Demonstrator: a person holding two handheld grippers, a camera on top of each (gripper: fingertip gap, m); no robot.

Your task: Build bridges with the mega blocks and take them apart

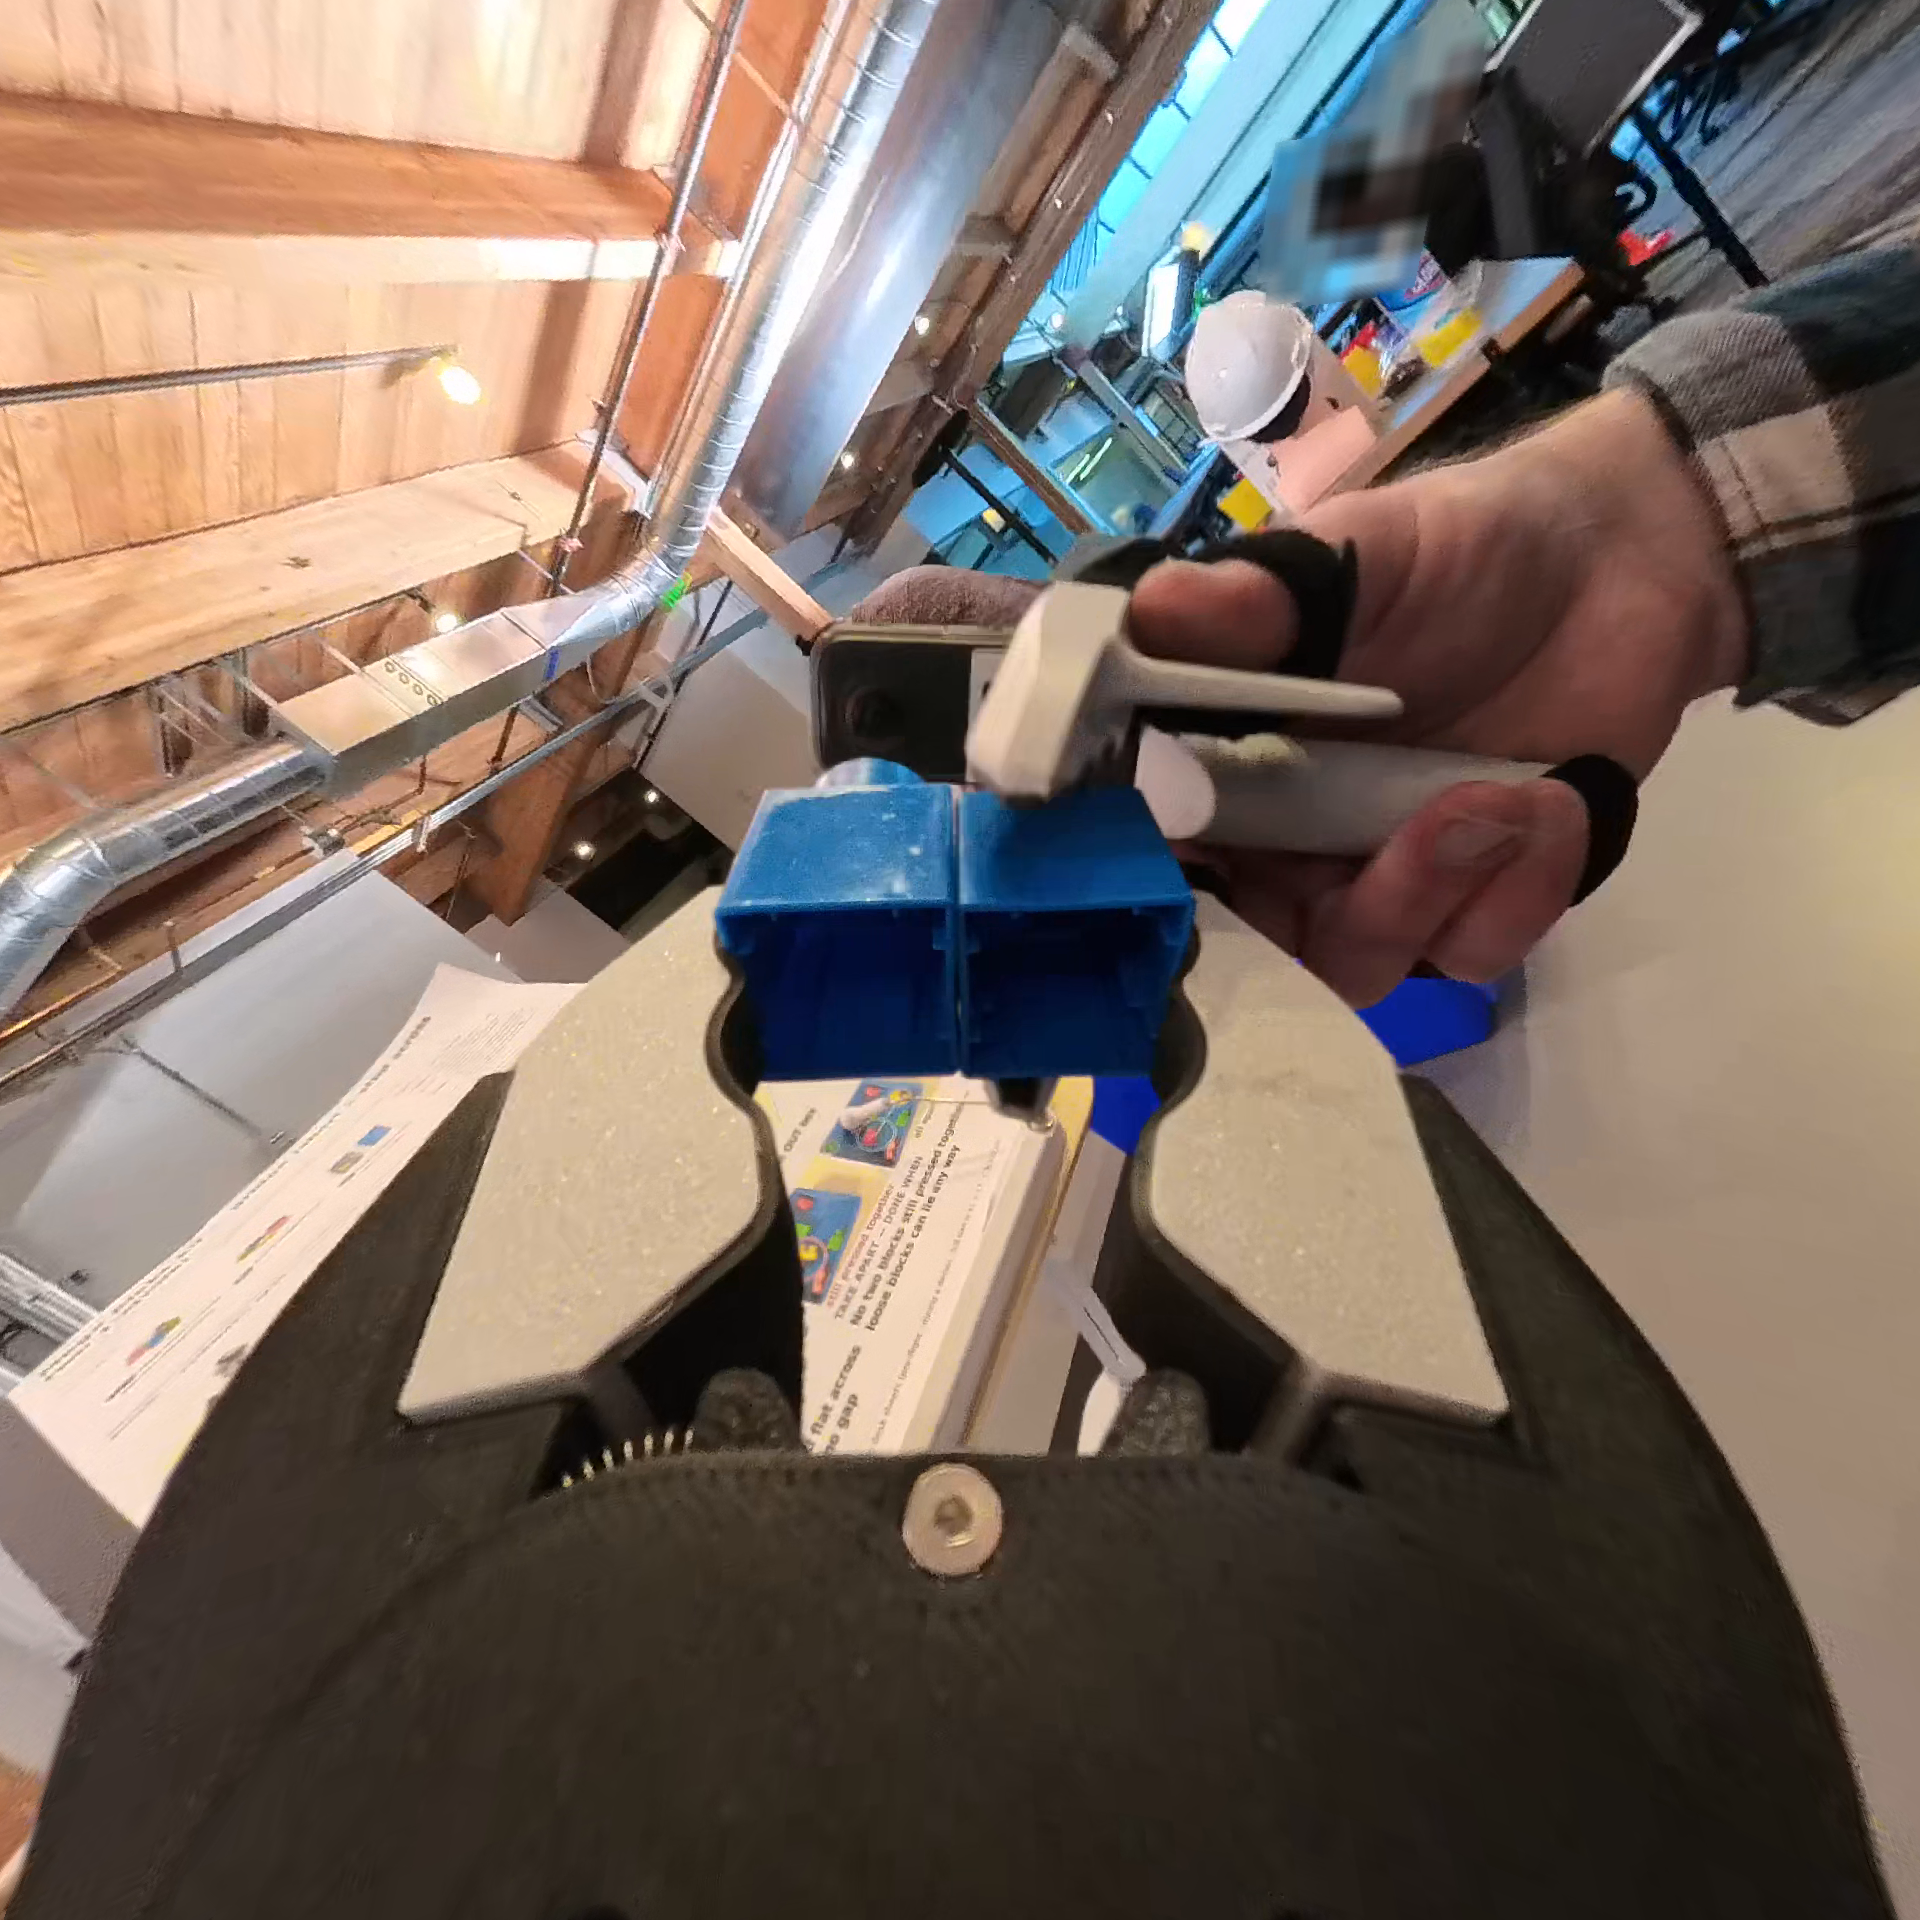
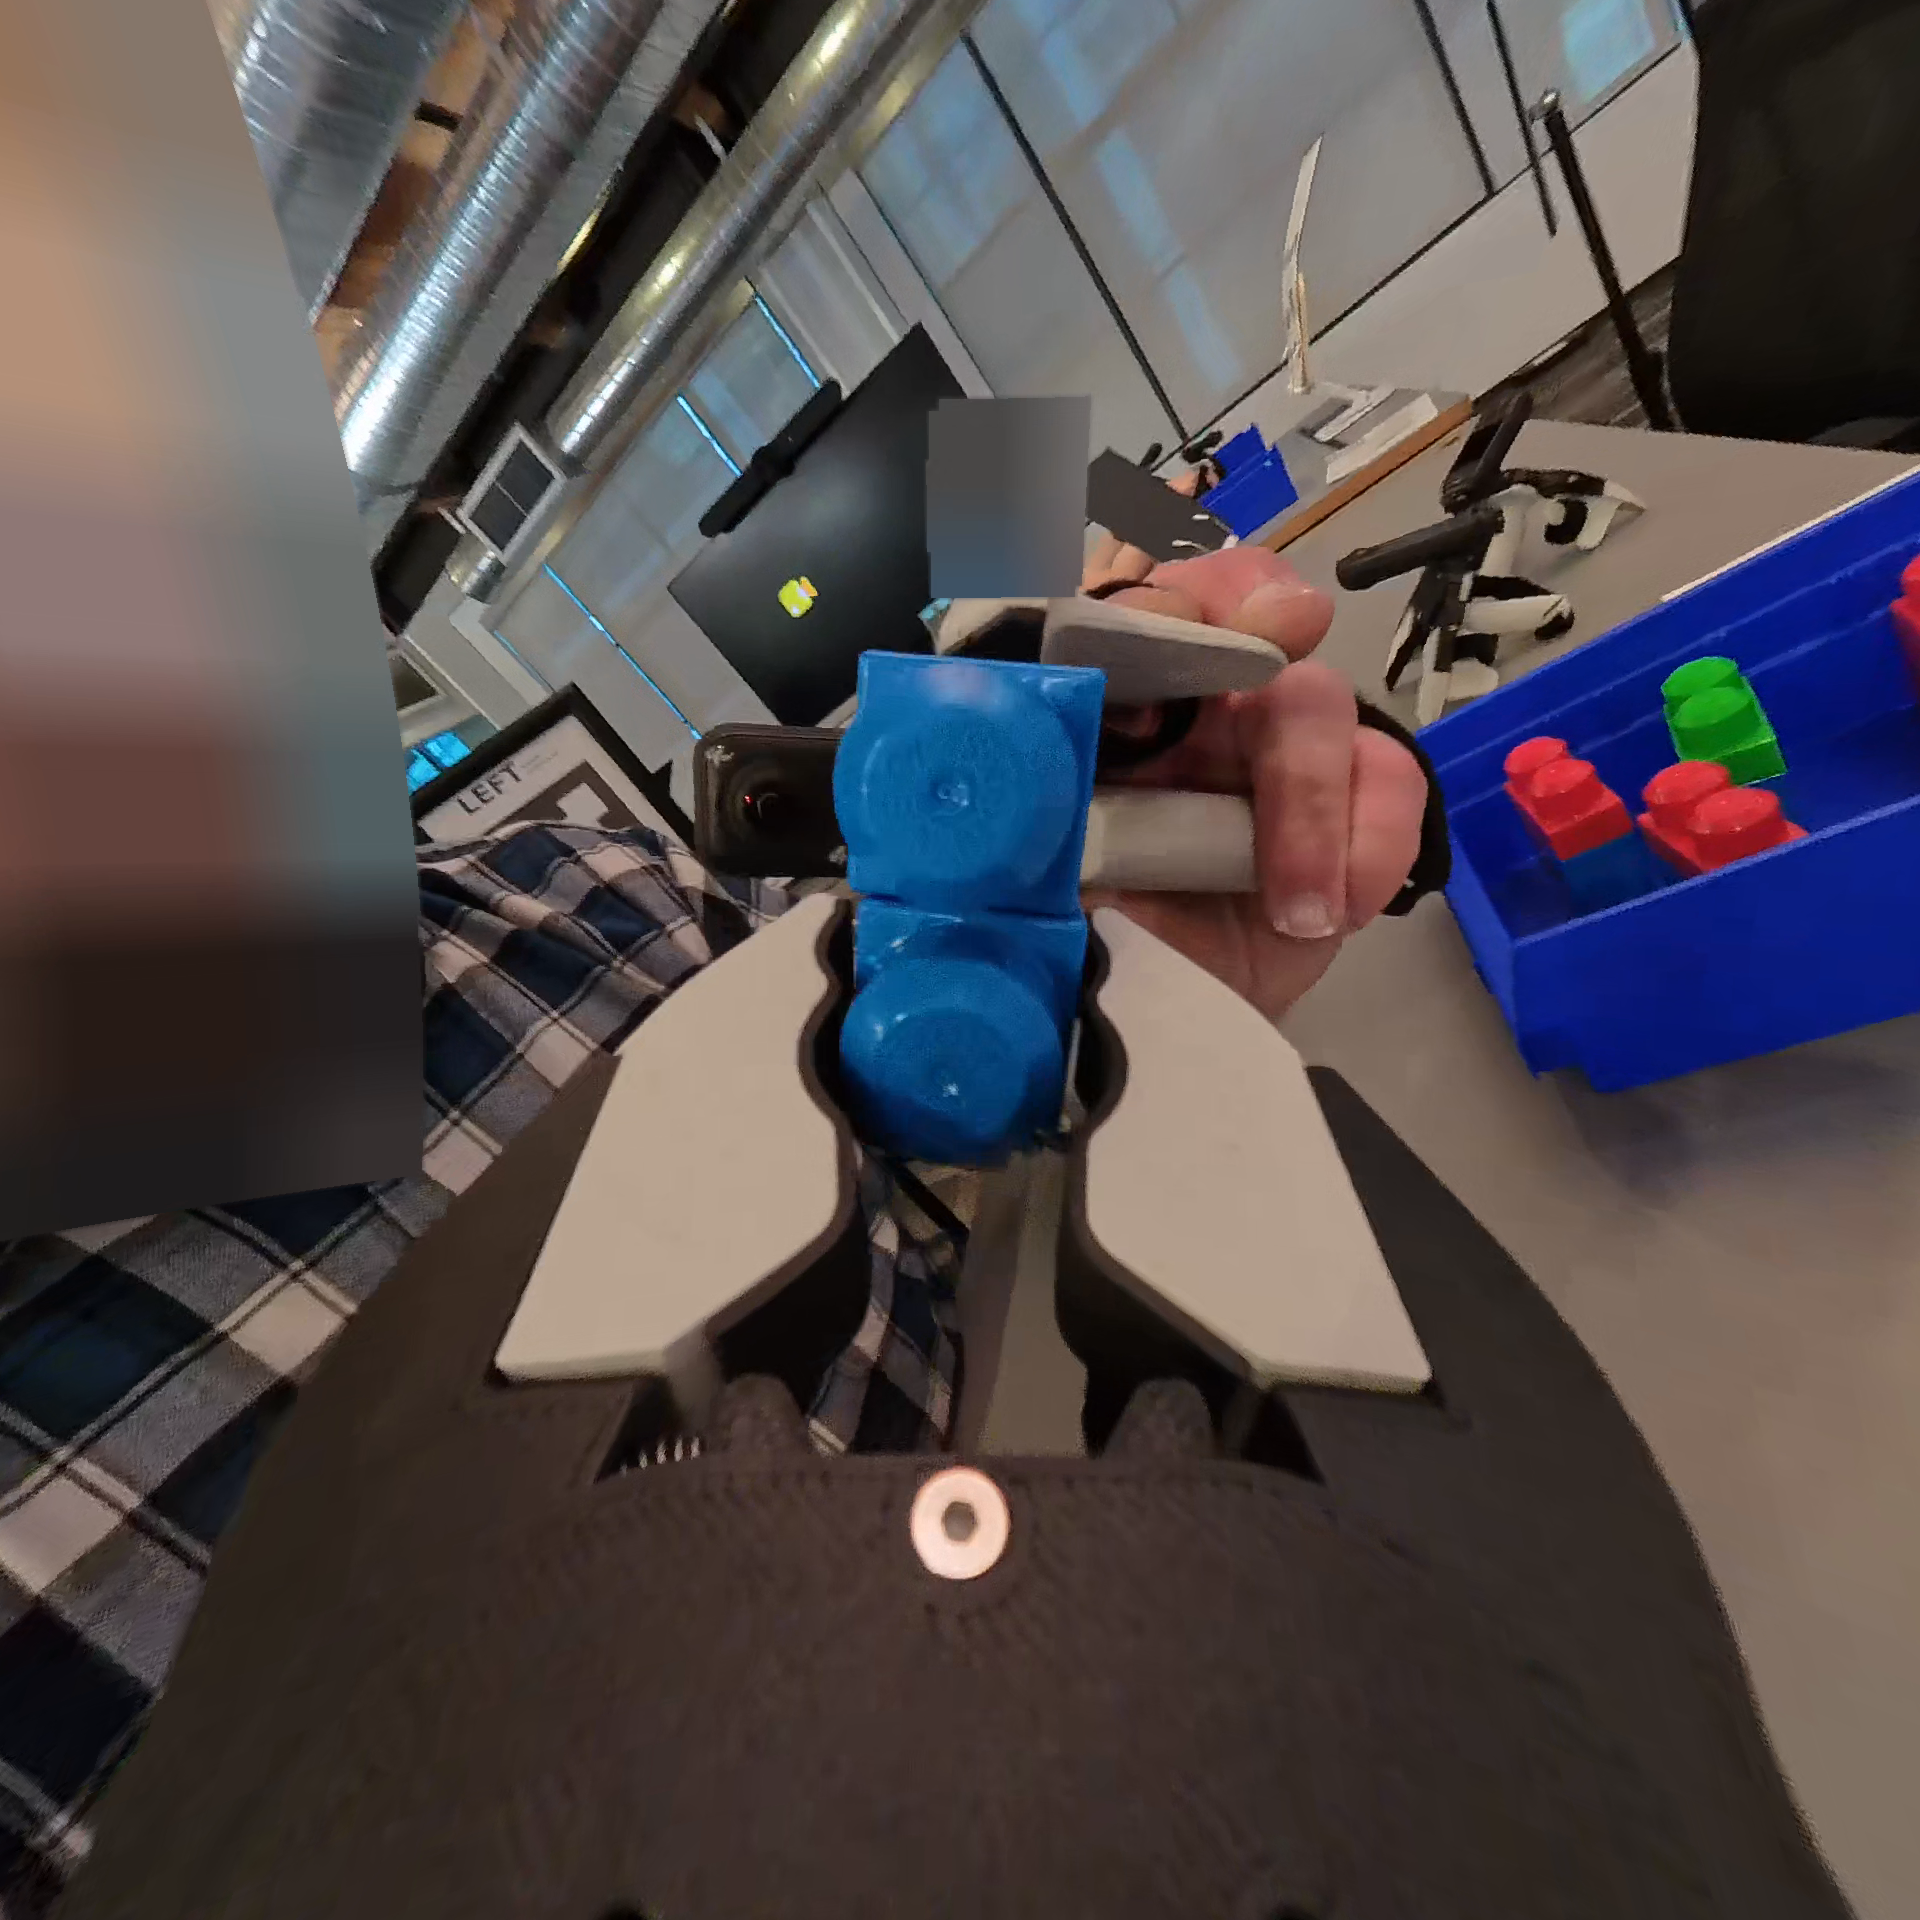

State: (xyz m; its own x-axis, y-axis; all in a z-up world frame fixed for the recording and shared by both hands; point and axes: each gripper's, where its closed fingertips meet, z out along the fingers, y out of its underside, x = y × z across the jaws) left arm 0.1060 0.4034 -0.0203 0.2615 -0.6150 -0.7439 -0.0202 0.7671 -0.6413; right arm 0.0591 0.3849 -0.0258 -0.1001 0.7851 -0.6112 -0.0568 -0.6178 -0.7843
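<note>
Grey tabletop [image 2: 1558,1195] under ceiling ducts, left gripper [image 1: 956,987] clamped across two side-by-side blue blocks [image 1: 956,935], right gripper [image 2: 961,1029] pinching one of them, blue bin [image 2: 1714,987] of red and green blocks nearby.

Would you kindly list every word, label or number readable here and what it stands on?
Instruction card under the blue blocks: printed lines, wording not copied.
White sheet at left: print too blurred to read.
Black-framed sign: one short word, not copied.
Blue blocks: none seen.
</note>
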